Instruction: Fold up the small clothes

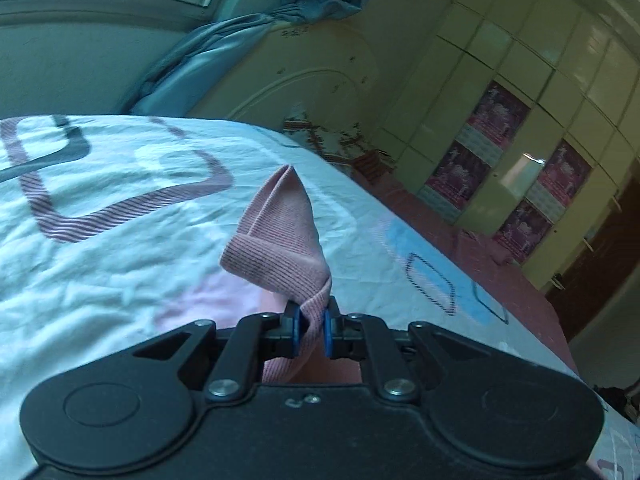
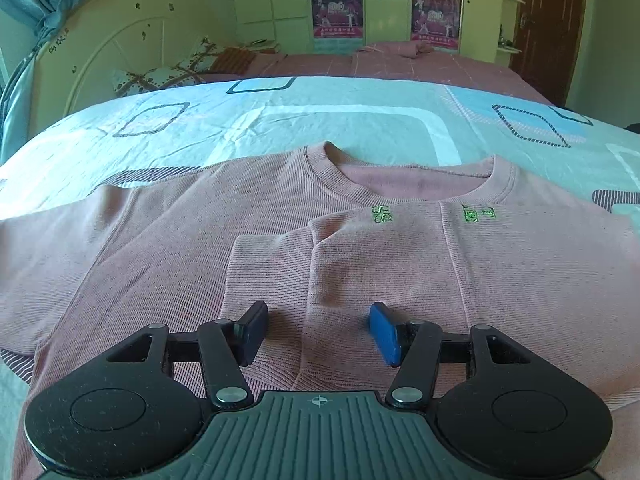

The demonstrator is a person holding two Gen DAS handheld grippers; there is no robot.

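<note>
Your pink sweater (image 2: 200, 232) lies flat across the near edge of the bed (image 2: 340, 120), collar toward the headboard (image 2: 100, 52), one sleeve folded over the chest. Your left claw (image 1: 311, 322) is clamped tight on a lifted ribbed cuff (image 1: 280, 236). Your right claw (image 2: 319, 330) hovers spread wide over the folded sleeve, gripping nothing.

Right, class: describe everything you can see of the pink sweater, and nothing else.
The pink sweater is a ribbed knit with a round ribbed collar and small green embroidery below the neckline. It lies front up on the patterned bedsheet, one sleeve folded across the chest, its cuff near the middle. The right gripper hovers open above that sleeve. The left gripper is shut on a bunched piece of its fabric, lifted off the bed.
</note>
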